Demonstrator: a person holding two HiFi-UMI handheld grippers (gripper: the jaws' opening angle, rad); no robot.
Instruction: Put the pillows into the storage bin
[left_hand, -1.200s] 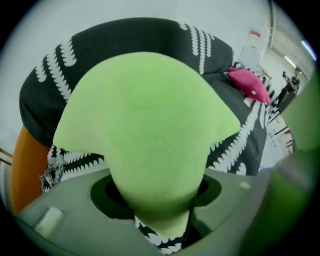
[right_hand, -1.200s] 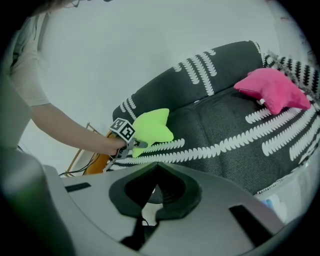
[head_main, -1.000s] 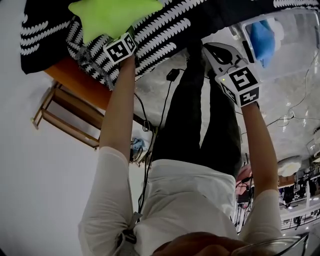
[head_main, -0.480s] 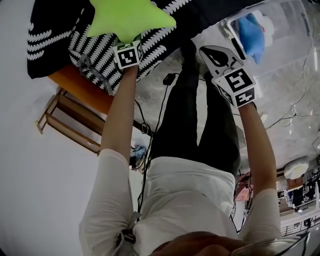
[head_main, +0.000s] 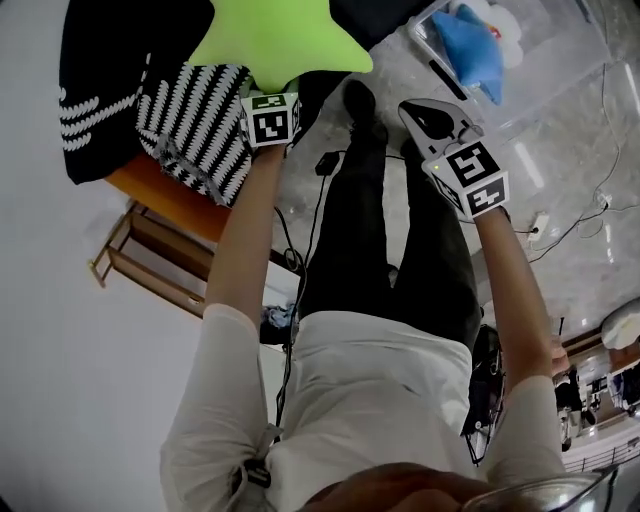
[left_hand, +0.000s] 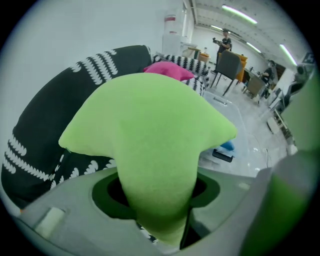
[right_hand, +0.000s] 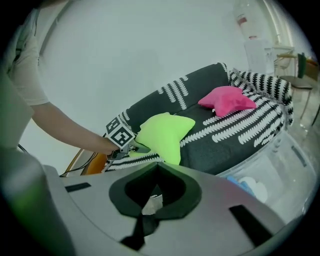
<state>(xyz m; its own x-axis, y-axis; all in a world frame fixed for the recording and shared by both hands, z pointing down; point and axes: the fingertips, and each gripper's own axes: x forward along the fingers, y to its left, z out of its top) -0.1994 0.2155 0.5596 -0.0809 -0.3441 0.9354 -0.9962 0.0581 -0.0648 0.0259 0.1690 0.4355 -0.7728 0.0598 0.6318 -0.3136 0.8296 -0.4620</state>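
Observation:
My left gripper (head_main: 268, 100) is shut on one arm of a lime-green star pillow (head_main: 280, 42), which hangs in the air past the sofa's front edge. In the left gripper view the green pillow (left_hand: 150, 125) fills the middle, pinched between the jaws (left_hand: 156, 220). A pink star pillow (right_hand: 226, 100) lies on the black-and-white sofa (right_hand: 240, 130). The clear storage bin (head_main: 560, 70) stands on the floor at the upper right with a blue pillow (head_main: 472, 50) inside. My right gripper (head_main: 418, 108) hovers over the floor near the bin, jaws together and holding nothing.
An orange wooden side table (head_main: 160, 215) stands left of the person's legs (head_main: 350, 230). A black plug and cables (head_main: 327, 163) trail across the pale floor. Office chairs (left_hand: 227, 65) and people stand far behind the sofa.
My left gripper has carried the green pillow rightwards, away from the sofa and nearer the bin. The right gripper has hardly moved.

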